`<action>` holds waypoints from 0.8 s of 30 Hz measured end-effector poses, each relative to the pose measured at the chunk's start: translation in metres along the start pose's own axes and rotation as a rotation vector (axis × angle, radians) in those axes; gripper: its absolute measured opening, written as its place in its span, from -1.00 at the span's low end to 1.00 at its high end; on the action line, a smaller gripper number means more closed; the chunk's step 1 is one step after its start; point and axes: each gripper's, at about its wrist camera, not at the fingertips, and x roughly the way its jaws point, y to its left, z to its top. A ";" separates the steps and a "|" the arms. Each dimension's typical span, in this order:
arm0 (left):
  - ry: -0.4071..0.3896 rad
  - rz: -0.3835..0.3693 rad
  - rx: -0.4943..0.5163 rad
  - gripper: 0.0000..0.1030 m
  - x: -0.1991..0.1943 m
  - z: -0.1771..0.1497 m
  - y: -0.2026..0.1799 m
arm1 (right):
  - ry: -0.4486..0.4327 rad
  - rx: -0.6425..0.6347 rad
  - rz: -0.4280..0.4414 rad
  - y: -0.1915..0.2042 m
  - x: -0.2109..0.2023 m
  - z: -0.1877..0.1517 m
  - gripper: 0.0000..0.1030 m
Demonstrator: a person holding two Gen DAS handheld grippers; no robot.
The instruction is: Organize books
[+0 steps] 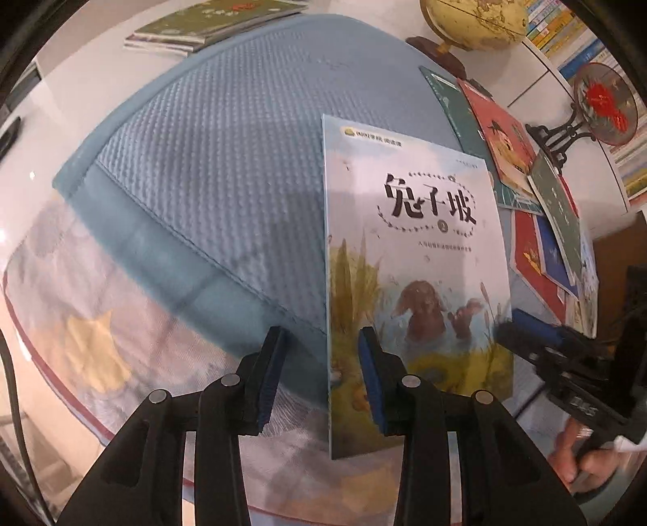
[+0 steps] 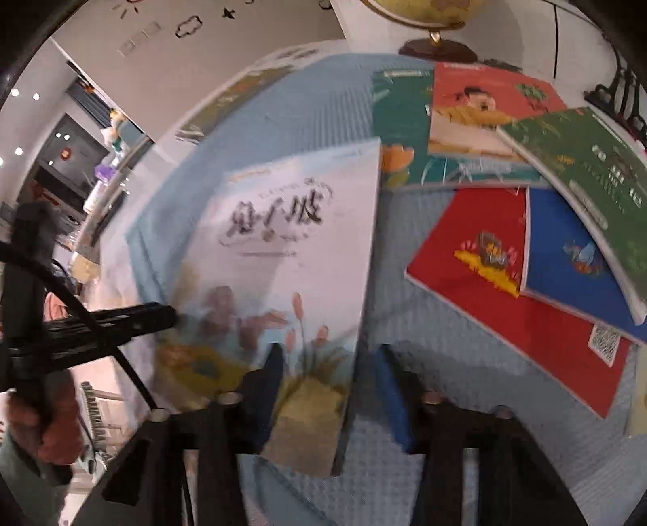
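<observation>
A pale picture book with black Chinese title and a brown dog (image 1: 416,283) is held up above the blue quilted mat (image 1: 226,162). Its left edge sits between the fingers of my left gripper (image 1: 323,372), which is open around it. My right gripper (image 2: 327,384) is also open, with the book's right edge (image 2: 319,263) between its fingers; it shows at the book's right side in the left wrist view (image 1: 538,336). Several other books lie scattered on the mat at the right: red (image 2: 481,275), blue (image 2: 574,259), green (image 2: 586,170), salmon (image 2: 485,109), teal (image 2: 400,129).
A stack of green books (image 1: 210,24) lies beyond the mat's far left corner. A globe on a wooden stand (image 1: 473,24) and a round ornament on a black stand (image 1: 598,109) stand at the back right. Shelves of books line the right wall.
</observation>
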 end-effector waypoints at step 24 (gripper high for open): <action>-0.016 -0.279 -0.074 -0.68 -0.002 -0.006 -0.012 | -0.010 0.022 0.130 -0.012 -0.013 -0.013 -0.25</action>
